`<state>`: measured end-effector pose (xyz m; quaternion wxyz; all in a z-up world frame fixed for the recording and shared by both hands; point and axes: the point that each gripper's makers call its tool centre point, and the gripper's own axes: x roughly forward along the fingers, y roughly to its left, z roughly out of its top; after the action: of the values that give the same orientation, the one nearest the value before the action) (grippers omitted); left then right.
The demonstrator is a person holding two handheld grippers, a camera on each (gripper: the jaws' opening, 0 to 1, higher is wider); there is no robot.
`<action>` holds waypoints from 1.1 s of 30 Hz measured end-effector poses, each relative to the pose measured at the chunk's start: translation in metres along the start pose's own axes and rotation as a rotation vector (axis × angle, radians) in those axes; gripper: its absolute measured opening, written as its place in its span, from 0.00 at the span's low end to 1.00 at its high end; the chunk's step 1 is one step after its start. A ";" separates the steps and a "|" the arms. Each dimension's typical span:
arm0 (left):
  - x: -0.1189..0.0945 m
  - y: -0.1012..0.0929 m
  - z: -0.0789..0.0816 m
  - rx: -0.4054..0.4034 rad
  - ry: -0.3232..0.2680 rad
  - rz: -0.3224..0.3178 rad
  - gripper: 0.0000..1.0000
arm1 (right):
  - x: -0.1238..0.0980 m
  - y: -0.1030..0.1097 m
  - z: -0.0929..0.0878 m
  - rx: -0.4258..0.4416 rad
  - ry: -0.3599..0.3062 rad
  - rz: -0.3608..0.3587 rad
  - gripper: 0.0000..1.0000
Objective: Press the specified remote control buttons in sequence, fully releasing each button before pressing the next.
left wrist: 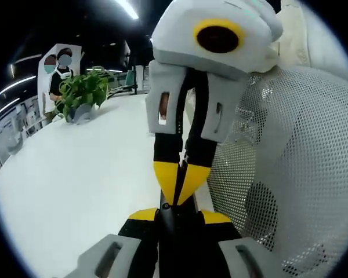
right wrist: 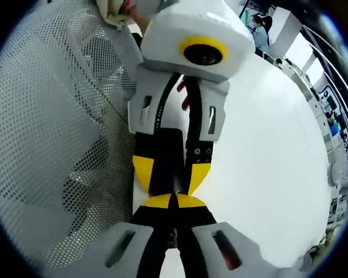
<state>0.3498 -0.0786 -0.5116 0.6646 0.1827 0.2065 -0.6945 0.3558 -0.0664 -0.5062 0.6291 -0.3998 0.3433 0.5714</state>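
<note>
Remote (right wrist: 167, 156), black slab, clamped between left fingers (right wrist: 142, 171).

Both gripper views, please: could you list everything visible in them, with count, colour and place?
table: one, white, under both grippers
mesh chair back: one, grey-white perforated, beside the table edge
potted plant: one, green leaves, far end of the table in the left gripper view
person: one, dark top, standing behind the plant
ceiling lights: a few, white strips, overhead
left gripper: one, black with yellow-tipped fingers, closed, tip to tip with the right gripper
right gripper: one, same colours, closed, meeting the left gripper
</note>
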 end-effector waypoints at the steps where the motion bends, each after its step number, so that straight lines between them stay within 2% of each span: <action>1: 0.000 0.000 0.000 -0.003 -0.002 0.001 0.27 | 0.000 0.000 0.000 0.017 -0.010 0.003 0.00; 4: 0.000 0.000 0.001 -0.017 -0.012 0.003 0.27 | -0.001 -0.001 -0.001 0.109 -0.040 0.029 0.00; 6: 0.000 0.000 0.001 -0.022 -0.017 0.004 0.27 | -0.001 -0.002 -0.001 0.125 -0.037 0.041 0.00; 15: 0.001 0.000 0.001 -0.043 -0.024 0.004 0.27 | -0.002 0.003 -0.003 0.102 -0.017 0.057 0.00; 21: 0.001 0.000 0.001 -0.045 -0.024 0.006 0.26 | -0.001 0.004 -0.002 0.074 0.001 0.042 0.00; 27: 0.000 0.000 0.001 -0.055 -0.034 0.007 0.26 | 0.001 0.004 -0.001 -0.006 0.079 0.032 0.00; 31: 0.000 0.001 0.002 -0.062 -0.039 0.008 0.26 | 0.002 0.002 -0.001 0.043 0.091 0.041 0.00; 33: 0.001 0.001 0.001 -0.061 -0.039 0.008 0.26 | 0.001 0.002 -0.001 0.099 0.054 0.030 0.00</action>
<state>0.3506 -0.0799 -0.5107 0.6766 0.1495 0.2140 -0.6885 0.3537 -0.0670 -0.5080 0.6298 -0.3782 0.3943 0.5521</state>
